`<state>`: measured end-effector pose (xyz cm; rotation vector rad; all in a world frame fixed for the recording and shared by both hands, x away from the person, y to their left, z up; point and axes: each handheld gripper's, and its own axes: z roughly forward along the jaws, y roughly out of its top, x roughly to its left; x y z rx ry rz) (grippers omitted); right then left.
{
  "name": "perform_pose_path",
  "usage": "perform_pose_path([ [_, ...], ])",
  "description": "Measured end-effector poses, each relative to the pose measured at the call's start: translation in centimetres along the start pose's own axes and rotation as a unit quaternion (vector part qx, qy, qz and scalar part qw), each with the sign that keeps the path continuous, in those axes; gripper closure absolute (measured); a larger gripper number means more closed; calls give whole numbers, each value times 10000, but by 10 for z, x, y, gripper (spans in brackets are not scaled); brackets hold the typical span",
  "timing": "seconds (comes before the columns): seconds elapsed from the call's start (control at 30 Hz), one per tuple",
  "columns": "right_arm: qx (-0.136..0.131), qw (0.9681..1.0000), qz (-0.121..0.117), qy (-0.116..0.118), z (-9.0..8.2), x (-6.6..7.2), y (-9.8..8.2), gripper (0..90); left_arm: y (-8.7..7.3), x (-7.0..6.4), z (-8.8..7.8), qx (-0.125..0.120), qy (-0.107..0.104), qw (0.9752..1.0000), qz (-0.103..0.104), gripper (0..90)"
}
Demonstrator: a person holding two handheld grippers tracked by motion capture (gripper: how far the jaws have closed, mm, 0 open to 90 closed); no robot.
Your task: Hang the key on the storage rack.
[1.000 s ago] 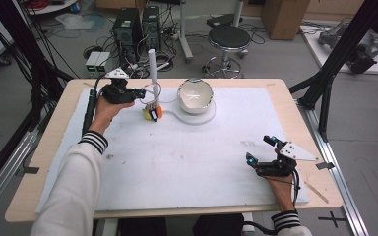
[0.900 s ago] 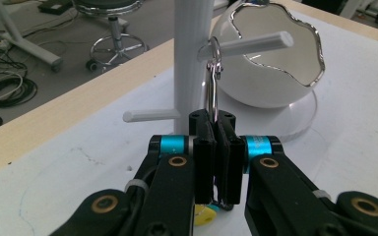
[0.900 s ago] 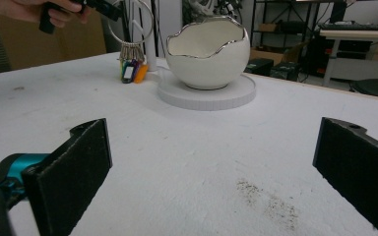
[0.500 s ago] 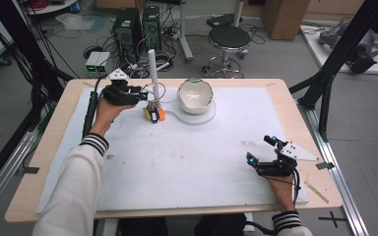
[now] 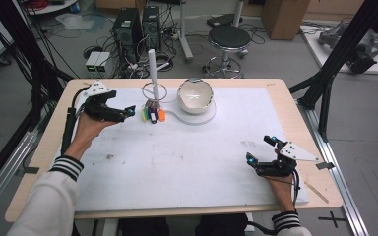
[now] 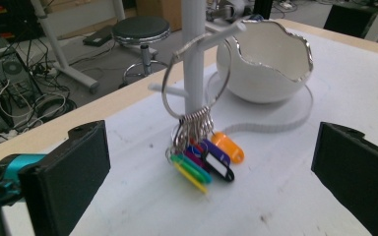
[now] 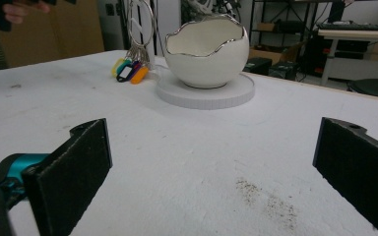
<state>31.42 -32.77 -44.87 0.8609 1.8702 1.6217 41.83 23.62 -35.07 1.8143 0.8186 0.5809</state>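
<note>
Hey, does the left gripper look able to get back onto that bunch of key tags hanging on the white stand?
Probably yes. The left gripper sits open just beside the key tags, which hang from the big ring on the white stand, with bare mat between.

Even bright light, soft shadows, slight blur.

The tabletop (image 5: 54, 147) is carrying a white mat (image 5: 177, 162); the key tags (image 5: 152, 115) are lying just beyond the left claw (image 5: 129, 111), beside the bowl's white base (image 5: 197, 118).

One key ring (image 6: 195, 78), perhaps five key tags (image 6: 204, 164), one stand (image 6: 193, 54), one bowl (image 6: 268, 64).
</note>
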Motion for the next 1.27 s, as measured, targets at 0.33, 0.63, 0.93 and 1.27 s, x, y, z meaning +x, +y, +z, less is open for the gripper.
perform_pose_path([
  [0.33,-26,10000,40,-27,0,0,0,8,-46,-26,-51,-361,78,9992,124,17],
  [0.63,-47,10000,8,-27,-1,0,0,8,-98,-47,-74,-646,98,9978,133,17],
  [0.93,-63,10000,-1,-35,-1,0,0,8,-136,-57,-84,-1224,195,9923,25,17],
  [1.27,-46,10000,-40,-34,-1,1,0,8,-141,-57,-89,-1486,288,9885,-33,17],
])
